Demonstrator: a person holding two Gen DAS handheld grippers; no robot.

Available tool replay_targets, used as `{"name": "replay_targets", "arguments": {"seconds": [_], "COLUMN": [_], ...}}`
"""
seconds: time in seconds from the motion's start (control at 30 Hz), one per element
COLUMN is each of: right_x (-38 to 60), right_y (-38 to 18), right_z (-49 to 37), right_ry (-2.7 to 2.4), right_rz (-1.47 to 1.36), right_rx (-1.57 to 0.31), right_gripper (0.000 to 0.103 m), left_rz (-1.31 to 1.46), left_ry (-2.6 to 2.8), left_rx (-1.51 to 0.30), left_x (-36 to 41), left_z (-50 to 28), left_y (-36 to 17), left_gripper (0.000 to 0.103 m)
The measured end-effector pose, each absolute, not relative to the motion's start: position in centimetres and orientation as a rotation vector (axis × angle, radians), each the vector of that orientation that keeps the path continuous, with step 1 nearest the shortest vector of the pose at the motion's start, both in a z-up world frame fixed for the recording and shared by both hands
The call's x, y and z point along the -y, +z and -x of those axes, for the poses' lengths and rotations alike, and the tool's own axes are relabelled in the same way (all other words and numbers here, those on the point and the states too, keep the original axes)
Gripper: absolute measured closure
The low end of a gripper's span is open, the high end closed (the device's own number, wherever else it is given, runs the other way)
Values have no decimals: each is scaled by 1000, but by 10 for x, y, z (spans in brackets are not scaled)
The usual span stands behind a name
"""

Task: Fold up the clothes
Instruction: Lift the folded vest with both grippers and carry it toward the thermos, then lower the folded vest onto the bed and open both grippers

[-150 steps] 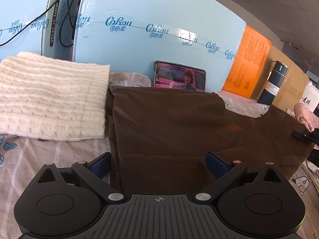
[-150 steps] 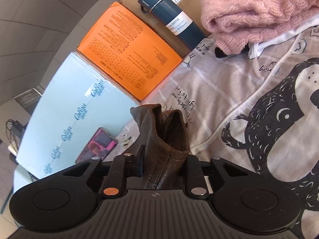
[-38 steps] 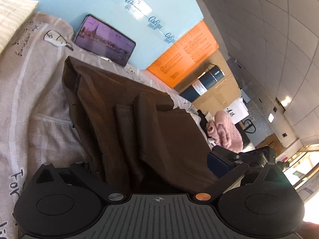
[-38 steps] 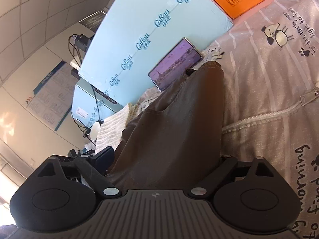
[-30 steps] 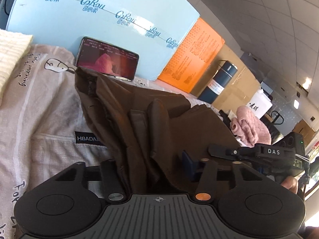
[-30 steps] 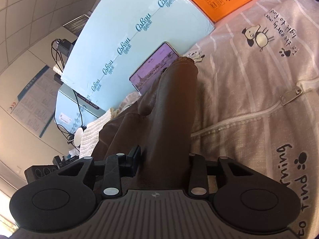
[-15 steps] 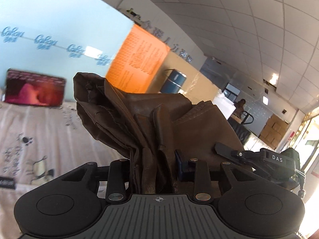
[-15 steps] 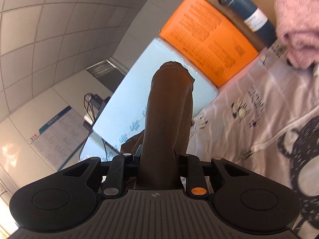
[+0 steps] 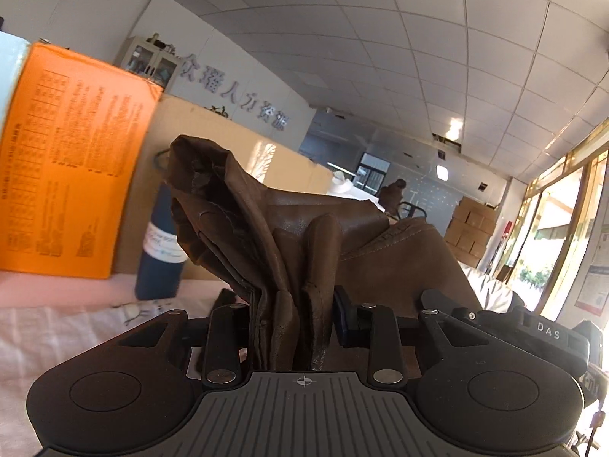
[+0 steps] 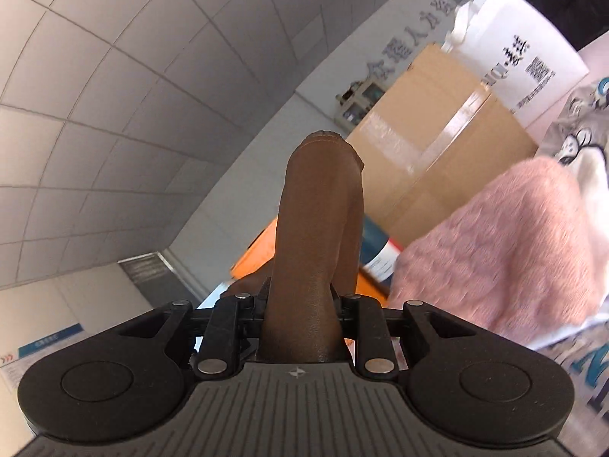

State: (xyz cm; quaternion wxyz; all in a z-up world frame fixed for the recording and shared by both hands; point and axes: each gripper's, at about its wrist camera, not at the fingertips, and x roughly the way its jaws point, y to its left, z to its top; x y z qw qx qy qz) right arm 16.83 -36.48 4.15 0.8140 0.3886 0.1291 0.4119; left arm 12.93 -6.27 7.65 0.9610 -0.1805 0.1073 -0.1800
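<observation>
Pink sweater [image 10: 506, 251] close right; bottle [image 9: 161, 251], boxes [image 10: 437, 152] ahead.

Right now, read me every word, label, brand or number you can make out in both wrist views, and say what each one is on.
"DAS": white letters on the right gripper, seen in the left wrist view.
Large silver Chinese characters on the back wall: visible, but I cannot read them surely.
Orange box: printed tables, too small.
Blue bottle: label blurred.
White sheet: characters and QR code, too blurred.
Blue wall poster: too small.
</observation>
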Motion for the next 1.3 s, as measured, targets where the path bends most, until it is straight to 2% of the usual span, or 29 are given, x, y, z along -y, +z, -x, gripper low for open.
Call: {"name": "replay_targets", "arguments": {"seconds": [0.2,0.3,0.33,0.37,0.4,0.5,0.53,0.57,0.6,0.77,0.87,0.93,1.0,1.2,1.3], "right_x": [395,395,394,394,393,388,385,384,383,376,371,367,365,350,336], "right_y": [20,4,2,0,-2,-4,-5,-6,-8,-15,-15,-12,-9,5,13], "right_z": [-210,-225,-229,-232,-235,-240,-241,-241,-241,-240,-236,-226,-214,-184,-165], "right_ry": [685,527,470,413,359,294,276,270,264,234,236,260,289,291,285], "right_rz": [-894,-859,-821,-784,-749,-691,-657,-641,-625,-545,-502,-488,-479,-440,-393], "right_rx": [-152,-166,-189,-212,-233,-262,-273,-274,-275,-280,-251,-211,-160,-112,-111], "right_gripper": [82,82,82,82,80,73,73,72,72,67,53,32,20,16,9], "left_rz": [327,266,242,217,191,115,97,109,125,197,189,175,159,130,117], "left_ry": [-374,-315,-288,-255,-221,-132,-112,-102,-94,-102,-106,-102,-89,-36,-29], "left_rx": [-283,-327,-334,-336,-337,-381,-390,-397,-403,-394,-360,-334,-307,-219,-205], "left_x": [106,122,127,129,132,139,140,137,134,117,109,100,90,56,45], "left_z": [-188,-205,-210,-212,-215,-219,-222,-221,-221,-209,-199,-185,-168,-120,-103], "left_y": [58,40,34,30,27,18,15,14,14,19,27,33,39,57,59], "left_gripper": [73,70,65,58,45,22,18,11,9,5,4,3,2,0,0]}}
